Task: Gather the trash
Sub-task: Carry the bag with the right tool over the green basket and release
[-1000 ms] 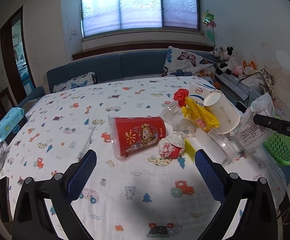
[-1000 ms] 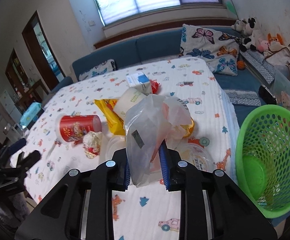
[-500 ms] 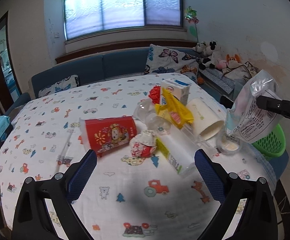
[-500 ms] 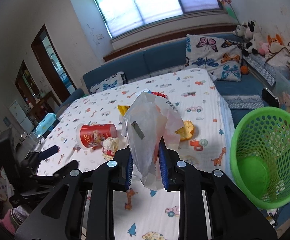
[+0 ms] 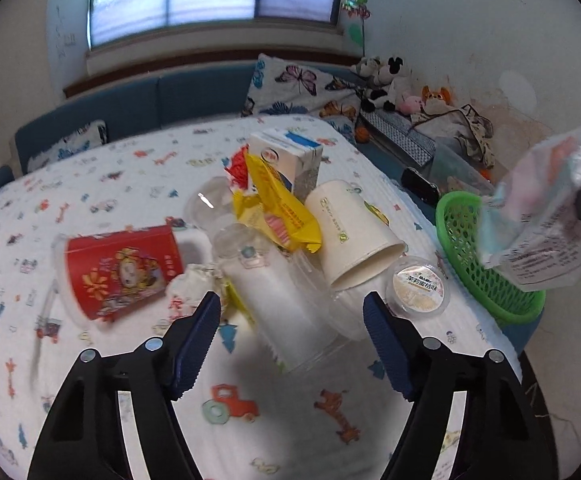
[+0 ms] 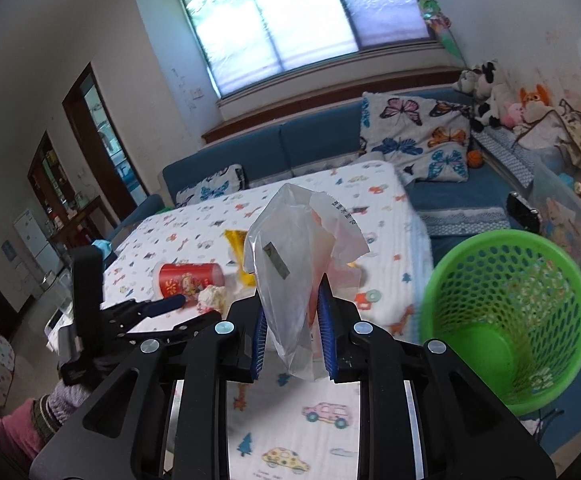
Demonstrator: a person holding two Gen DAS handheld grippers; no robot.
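Observation:
My left gripper (image 5: 292, 322) hovers low over the trash pile on the cartoon-print table (image 5: 138, 168). Its jaws are closing around a clear plastic cup (image 5: 286, 308) that lies between them, with gaps still showing on both sides. Around that cup lie a red paper cup (image 5: 122, 268), a crumpled tissue (image 5: 186, 284), a yellow wrapper (image 5: 278, 204), a milk carton (image 5: 290, 160), a white paper cup (image 5: 350, 236) and a sealed jelly cup (image 5: 418, 288). My right gripper (image 6: 293, 320) is shut on a clear plastic bag (image 6: 294, 248), held up left of the green basket (image 6: 506, 320).
The green basket (image 5: 486, 272) stands off the table's right edge. A blue sofa (image 6: 310, 140) with a butterfly cushion (image 6: 414, 136) runs behind the table, and stuffed toys (image 6: 490, 96) sit at the right. A pink sleeve (image 6: 14, 428) shows at lower left.
The left gripper has come closer to the pile and its jaws have narrowed around the clear cup. The right gripper has risen with the bag, away from the pile.

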